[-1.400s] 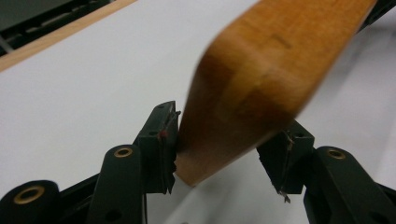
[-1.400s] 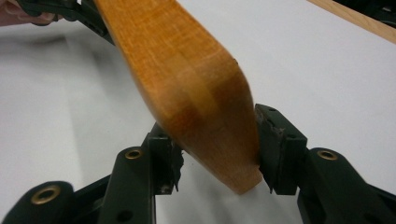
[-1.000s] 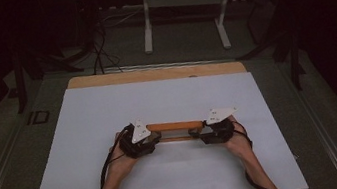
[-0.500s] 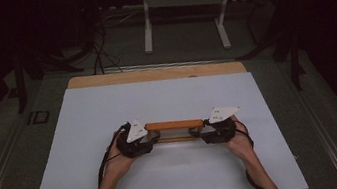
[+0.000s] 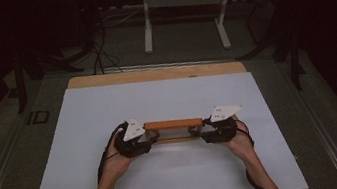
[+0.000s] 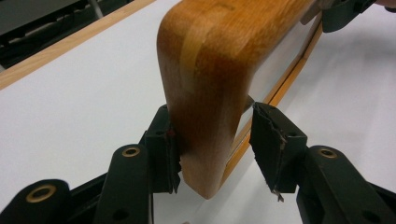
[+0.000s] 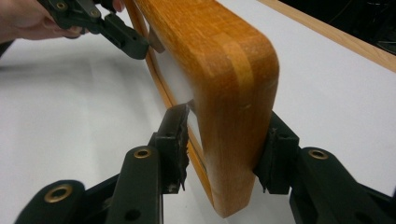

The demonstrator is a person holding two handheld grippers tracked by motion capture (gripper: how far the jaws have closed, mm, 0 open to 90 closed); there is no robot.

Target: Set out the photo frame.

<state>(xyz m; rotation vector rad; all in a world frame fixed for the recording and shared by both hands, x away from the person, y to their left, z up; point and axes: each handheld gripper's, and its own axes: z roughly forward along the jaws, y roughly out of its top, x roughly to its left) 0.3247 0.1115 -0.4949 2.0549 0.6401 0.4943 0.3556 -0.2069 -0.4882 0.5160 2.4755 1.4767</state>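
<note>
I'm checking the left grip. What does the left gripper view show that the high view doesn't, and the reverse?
Left gripper view: the left gripper straddles the rounded end of the wooden frame, one of its jaws against the wood, the other with a slight gap lower down. High view: the frame stands on edge across the white table, with a metal stand on the floor beyond. Shared: frame, table, and the right gripper at the far end.

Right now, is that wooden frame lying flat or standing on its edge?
Standing on edge. The wooden frame rises upright off the white table, with the left gripper and right gripper at its ends.
</note>
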